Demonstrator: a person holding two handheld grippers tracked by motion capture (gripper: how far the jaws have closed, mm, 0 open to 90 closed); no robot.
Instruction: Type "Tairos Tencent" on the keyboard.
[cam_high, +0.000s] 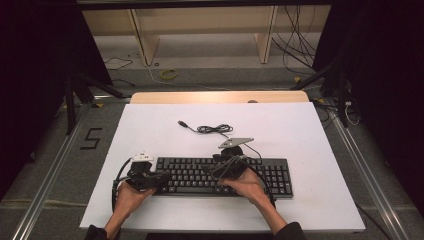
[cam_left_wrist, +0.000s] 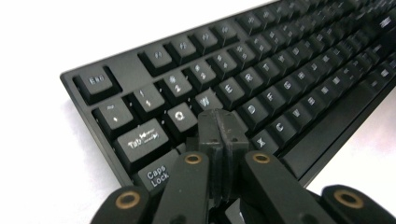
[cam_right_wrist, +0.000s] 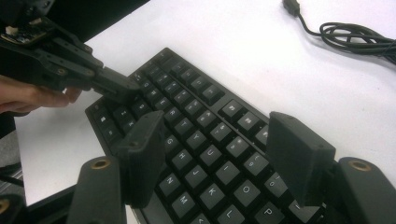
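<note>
A black keyboard (cam_high: 190, 176) lies across the near part of the white table top (cam_high: 150, 125). My left gripper (cam_high: 162, 178) is over its left end, and its jaws are pressed together with nothing between them. In the left gripper view its tips (cam_left_wrist: 219, 122) rest just above the keys near W and S of the keyboard (cam_left_wrist: 280, 79). My right gripper (cam_high: 220, 167) hovers over the middle of the keyboard. Its jaws (cam_right_wrist: 219, 135) stand wide apart above the letter keys (cam_right_wrist: 201, 140) and hold nothing. The left gripper (cam_right_wrist: 119, 86) shows at the upper left of the right gripper view.
The keyboard's black cable (cam_high: 215, 129) lies coiled behind the keyboard, its plug (cam_high: 183, 123) loose on the table; the cable (cam_right_wrist: 355, 37) also appears at the top right of the right gripper view. A wooden strip (cam_high: 220, 96) borders the far edge. Shelving and floor cables lie beyond.
</note>
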